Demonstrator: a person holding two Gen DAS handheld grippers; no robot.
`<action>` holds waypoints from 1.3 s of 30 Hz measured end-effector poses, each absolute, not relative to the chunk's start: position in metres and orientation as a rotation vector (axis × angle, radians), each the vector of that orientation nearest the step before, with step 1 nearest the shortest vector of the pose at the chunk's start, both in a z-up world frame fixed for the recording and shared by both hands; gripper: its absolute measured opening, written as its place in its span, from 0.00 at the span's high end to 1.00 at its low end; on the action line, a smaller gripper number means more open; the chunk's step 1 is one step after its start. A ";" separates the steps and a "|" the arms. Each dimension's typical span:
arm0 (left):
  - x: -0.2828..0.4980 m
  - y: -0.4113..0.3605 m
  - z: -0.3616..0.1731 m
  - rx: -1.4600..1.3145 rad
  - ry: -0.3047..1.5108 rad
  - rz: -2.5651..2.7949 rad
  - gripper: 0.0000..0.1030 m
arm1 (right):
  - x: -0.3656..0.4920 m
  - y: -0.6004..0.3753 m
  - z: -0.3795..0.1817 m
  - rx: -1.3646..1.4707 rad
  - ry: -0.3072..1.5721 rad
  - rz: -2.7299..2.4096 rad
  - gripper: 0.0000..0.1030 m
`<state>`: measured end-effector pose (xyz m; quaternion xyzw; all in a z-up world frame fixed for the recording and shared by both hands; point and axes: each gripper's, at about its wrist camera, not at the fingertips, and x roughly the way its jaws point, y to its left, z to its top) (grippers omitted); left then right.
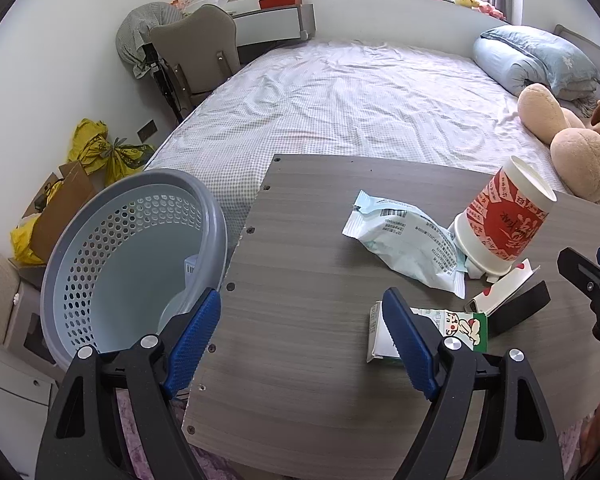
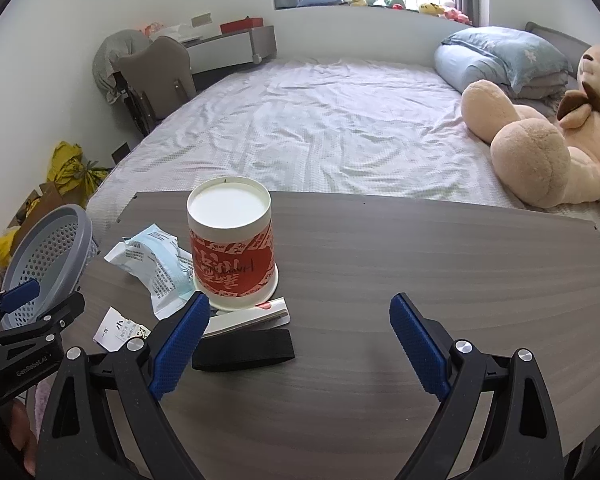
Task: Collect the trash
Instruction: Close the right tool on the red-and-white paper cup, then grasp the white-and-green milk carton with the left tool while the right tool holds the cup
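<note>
On the grey wooden table (image 1: 300, 264) lie a crumpled pale green wrapper (image 1: 404, 240), an upside-down red and white paper cup (image 1: 500, 224), a small flattened carton (image 1: 466, 328), a red and white box (image 1: 508, 286) and a black flat piece (image 1: 520, 306). A grey perforated basket (image 1: 112, 256) stands off the table's left edge with something pale inside. My left gripper (image 1: 302, 344) is open over the table's left edge, its right finger over the carton. My right gripper (image 2: 300, 344) is open, empty, just before the cup (image 2: 232, 248) and black piece (image 2: 244, 348).
A bed (image 1: 340, 100) with a white sheet lies behind the table, with a teddy bear (image 2: 540, 140) and pillows at its right. A chair (image 1: 196, 56) and yellow bags (image 1: 104, 152) stand at the far left by the wall.
</note>
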<state>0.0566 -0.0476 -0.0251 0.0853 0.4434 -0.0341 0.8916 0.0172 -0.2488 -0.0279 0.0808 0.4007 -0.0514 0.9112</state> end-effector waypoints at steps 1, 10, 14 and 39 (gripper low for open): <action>0.057 -0.047 -0.026 0.175 0.921 -0.070 0.23 | 0.018 -0.249 -0.028 0.170 0.822 -0.101 0.13; 0.062 -0.042 -0.030 0.158 0.932 -0.067 0.23 | 0.031 -0.242 -0.027 0.164 0.800 -0.070 0.13; 0.064 -0.038 -0.032 0.148 0.939 -0.064 0.23 | 0.044 -0.237 -0.028 0.159 0.789 -0.058 0.13; 0.055 -0.036 -0.033 0.113 0.961 -0.115 0.23 | 0.075 -0.215 -0.029 0.150 0.786 0.007 0.43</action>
